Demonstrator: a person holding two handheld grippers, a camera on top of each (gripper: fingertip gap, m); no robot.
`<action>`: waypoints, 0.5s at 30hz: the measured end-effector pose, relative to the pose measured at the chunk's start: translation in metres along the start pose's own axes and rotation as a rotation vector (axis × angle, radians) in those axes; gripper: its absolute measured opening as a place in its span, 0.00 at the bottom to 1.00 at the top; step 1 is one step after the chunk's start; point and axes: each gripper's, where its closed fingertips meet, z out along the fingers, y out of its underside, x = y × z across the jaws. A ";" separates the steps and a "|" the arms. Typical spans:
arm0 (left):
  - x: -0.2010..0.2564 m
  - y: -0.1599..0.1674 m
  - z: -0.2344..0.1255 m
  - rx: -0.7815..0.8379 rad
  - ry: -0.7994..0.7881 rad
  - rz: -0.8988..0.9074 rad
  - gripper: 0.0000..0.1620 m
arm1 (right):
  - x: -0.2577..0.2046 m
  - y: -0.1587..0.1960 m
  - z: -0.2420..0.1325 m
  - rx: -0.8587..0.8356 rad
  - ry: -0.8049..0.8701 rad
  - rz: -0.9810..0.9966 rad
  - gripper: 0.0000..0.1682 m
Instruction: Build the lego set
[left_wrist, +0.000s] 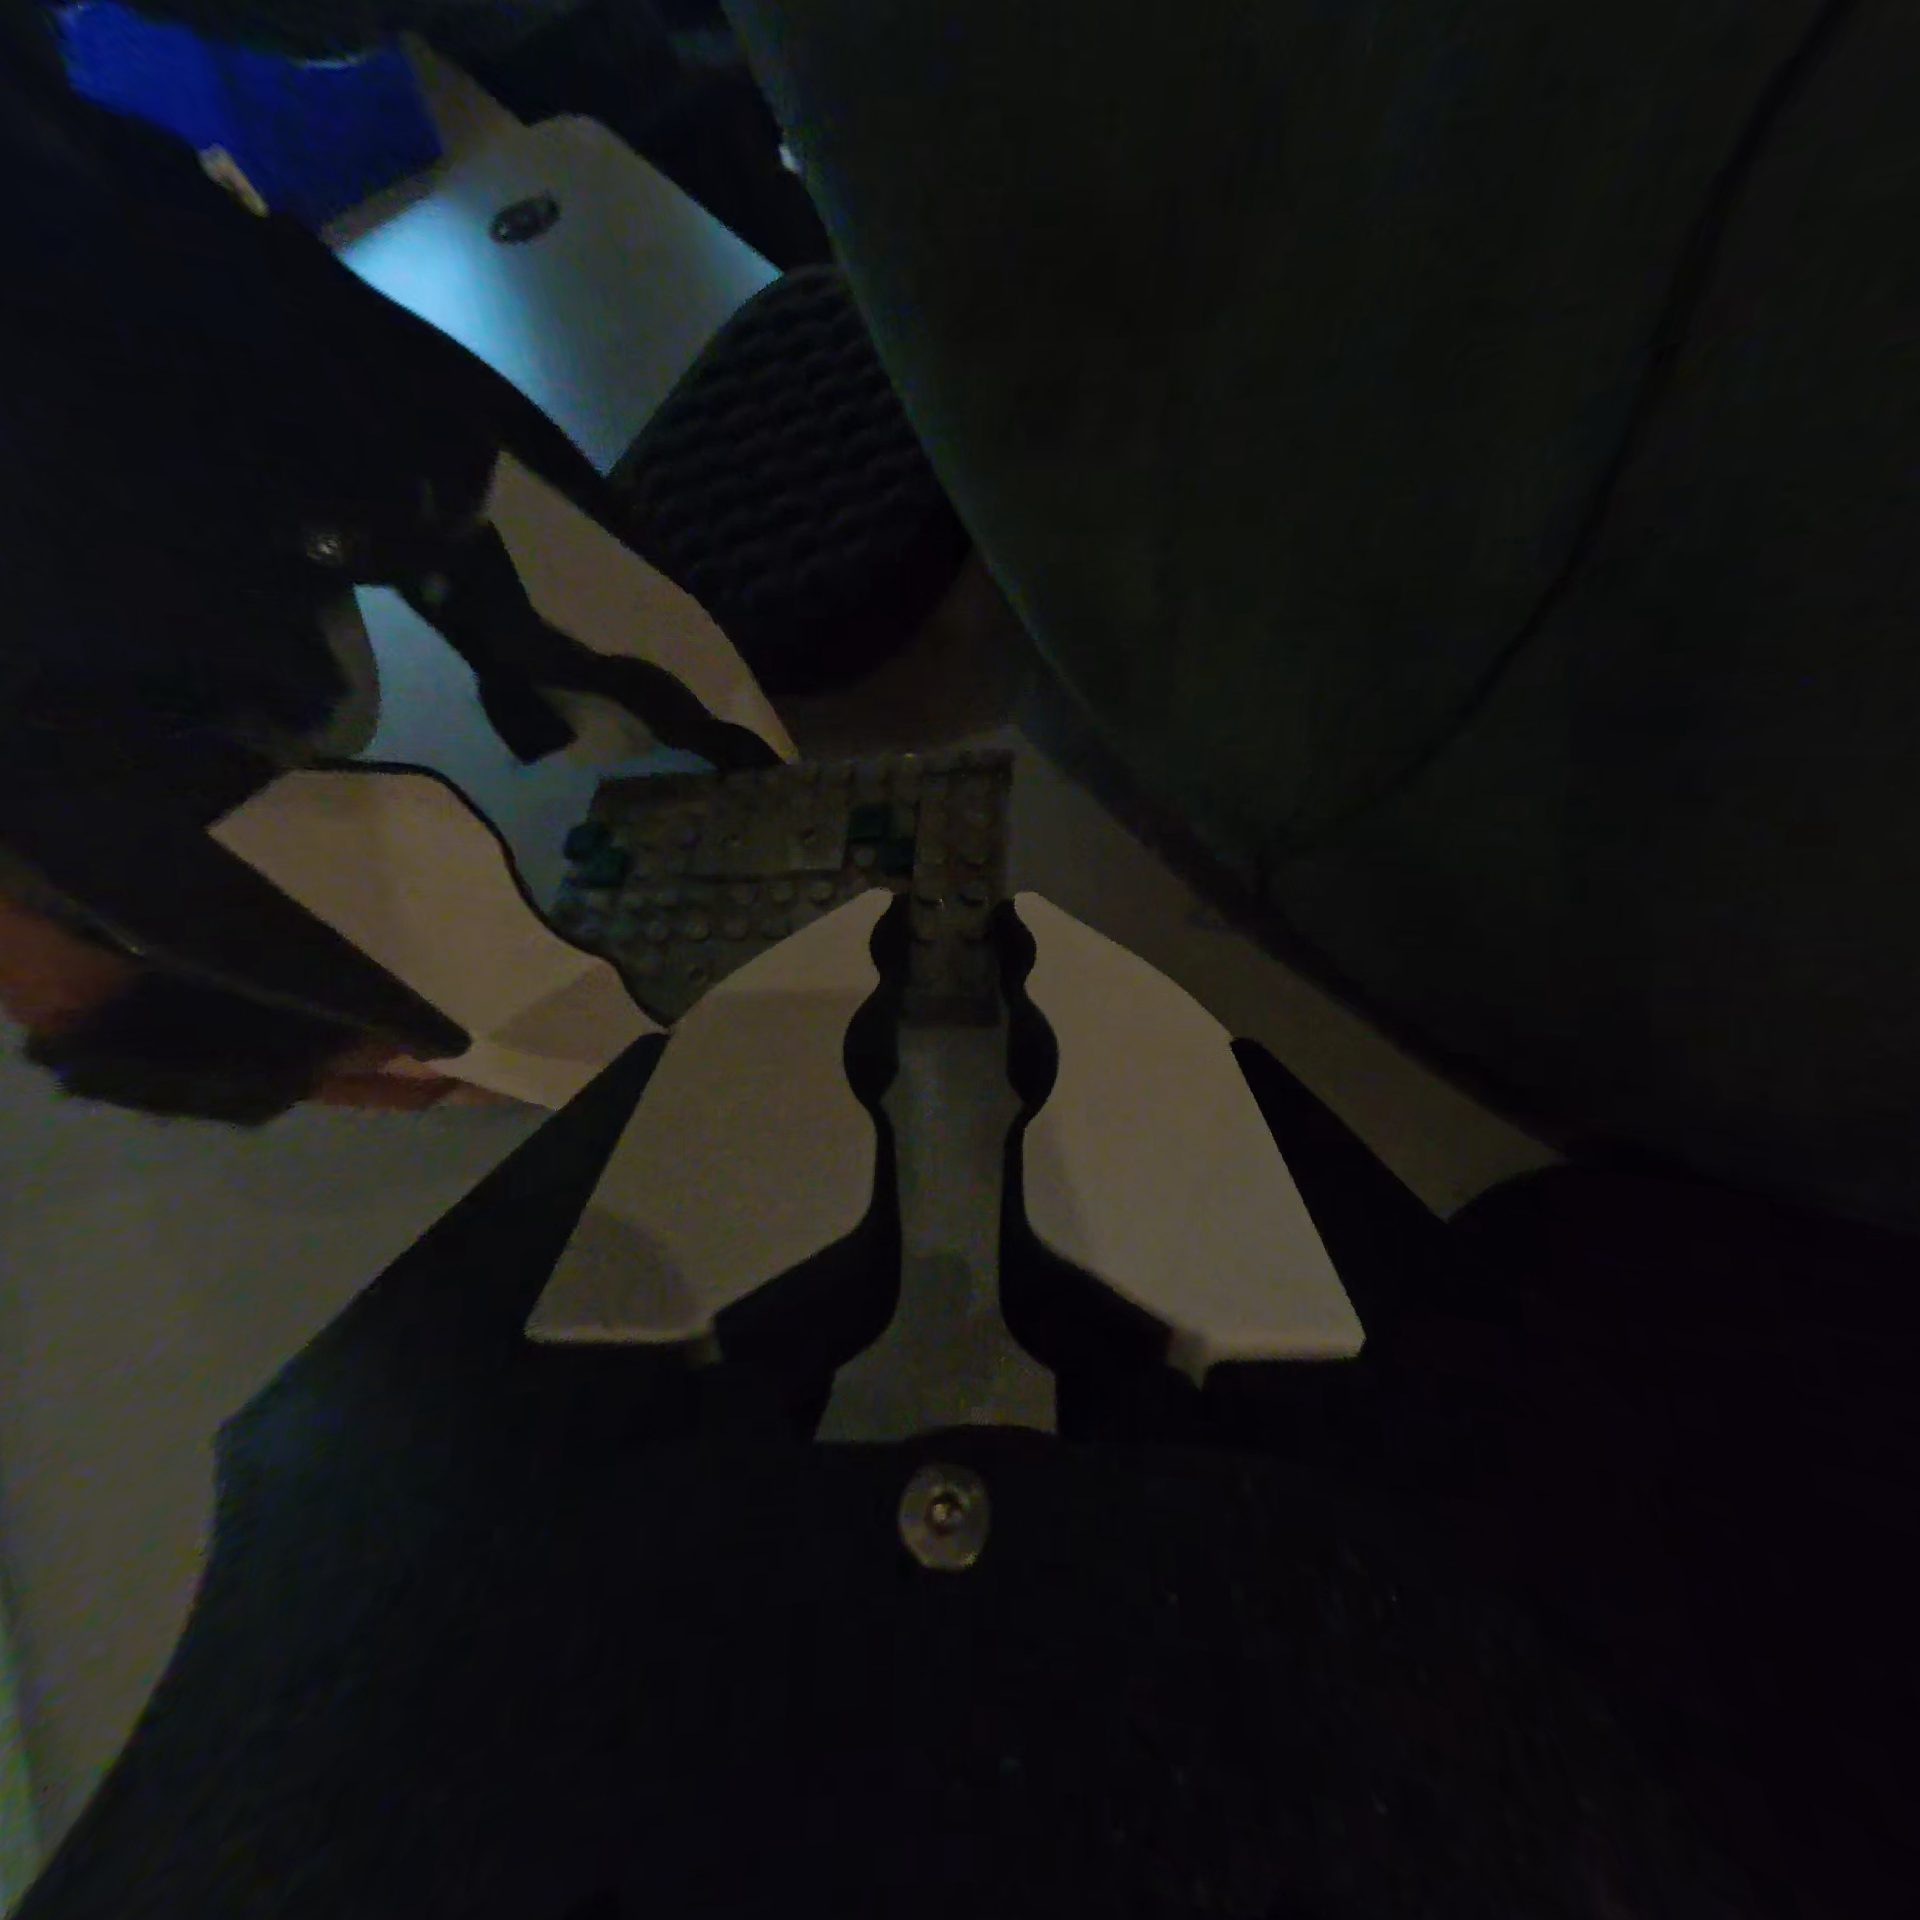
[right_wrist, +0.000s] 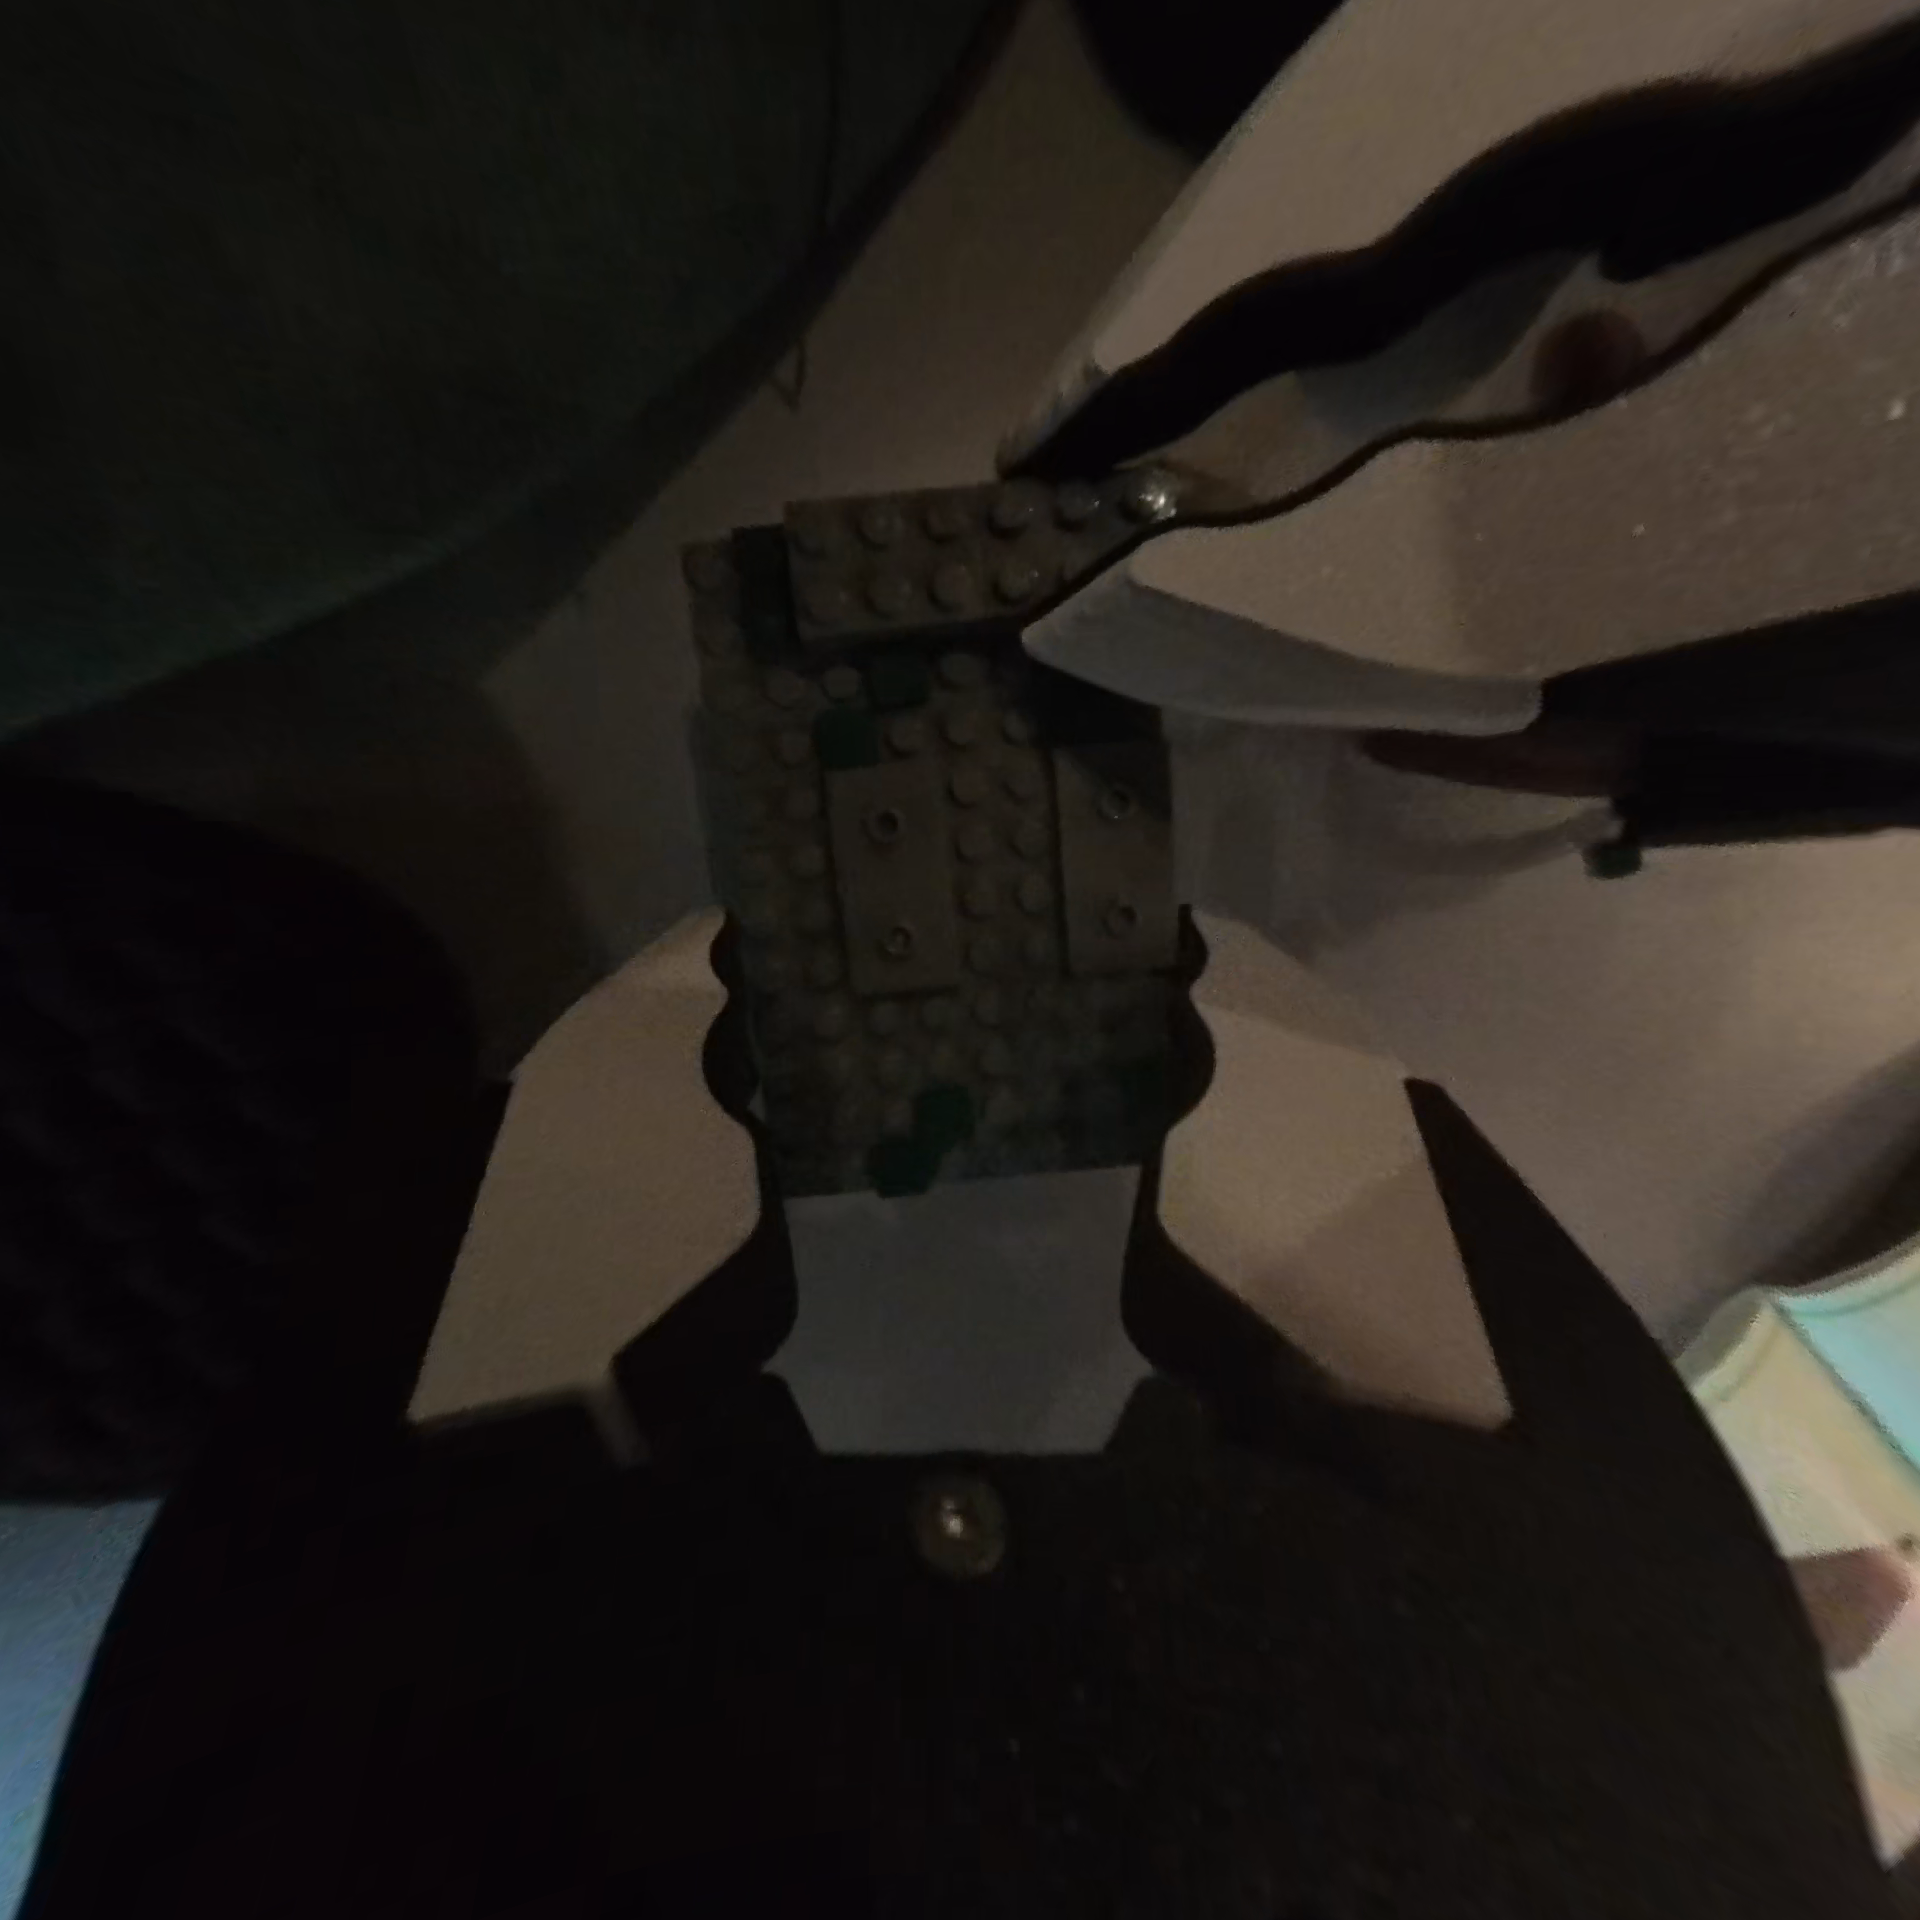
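You have one grey studded plate (right_wrist: 935, 883) held up in dim light between both grippers. Your left gripper (left_wrist: 951, 925) pinches a narrow grey strip (right_wrist: 935, 571) on the plate's far end, fingers nearly together. Your right gripper (right_wrist: 951, 997) clamps the plate's near end, fingers spread to its width. Three dark green bits dot the plate.

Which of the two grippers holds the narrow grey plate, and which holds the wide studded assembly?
The left gripper pinches the narrow grey plate by one end. The right gripper clamps the wide grey assembly across its width; its jaws stand much farther apart.
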 end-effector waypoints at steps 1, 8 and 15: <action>-0.001 0.002 -0.002 -0.014 -0.010 0.005 0.10 | 0.002 0.000 -0.001 0.002 0.013 0.025 0.46; -0.032 0.022 -0.039 -0.002 -0.386 -0.208 0.38 | 0.020 0.017 -0.008 0.084 0.164 0.562 0.46; -0.046 0.028 -0.047 0.084 -0.681 -0.410 0.59 | 0.053 0.000 -0.017 0.112 0.285 0.698 0.46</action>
